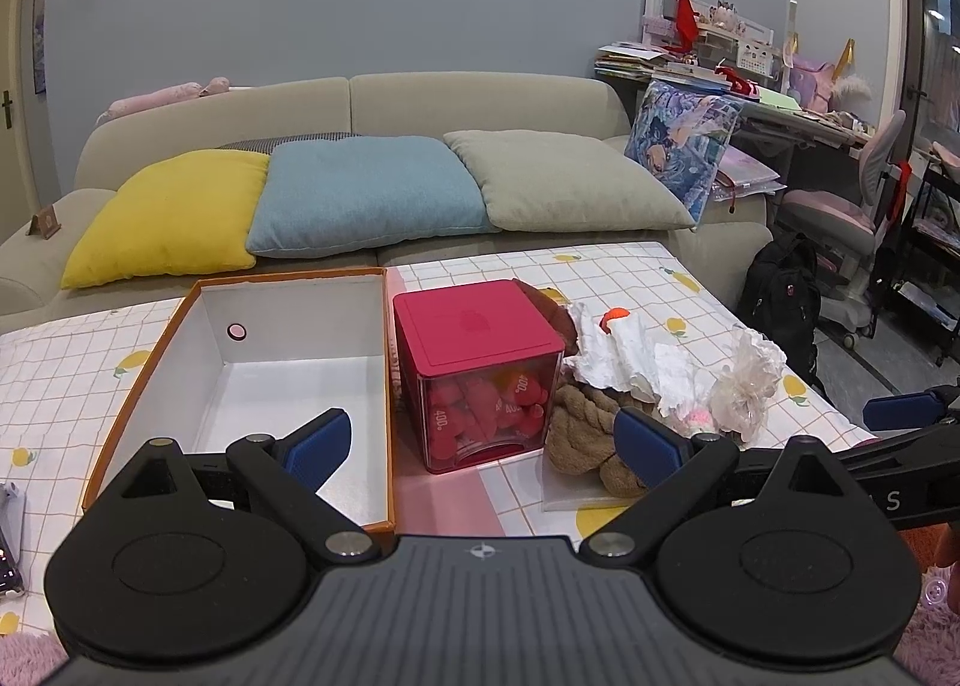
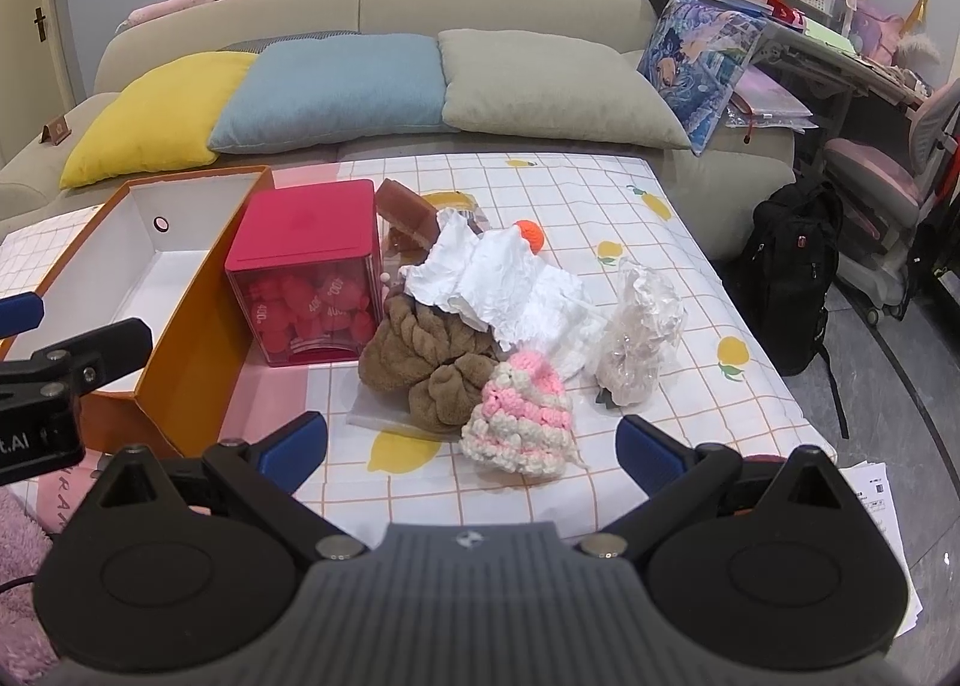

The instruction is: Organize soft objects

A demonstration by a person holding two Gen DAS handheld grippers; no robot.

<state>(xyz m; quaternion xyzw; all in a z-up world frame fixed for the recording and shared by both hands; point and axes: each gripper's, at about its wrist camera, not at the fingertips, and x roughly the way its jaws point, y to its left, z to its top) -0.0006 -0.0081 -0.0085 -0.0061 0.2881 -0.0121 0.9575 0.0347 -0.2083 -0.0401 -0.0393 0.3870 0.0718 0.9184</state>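
Pink-white knit hat (image 2: 521, 416), empty orange box (image 1: 252, 380), red-lidded box (image 1: 480, 374) of red pieces (image 1: 486, 407).

Both wrist views face the sofa (image 1: 360, 104), sharing the table (image 2: 690, 278).
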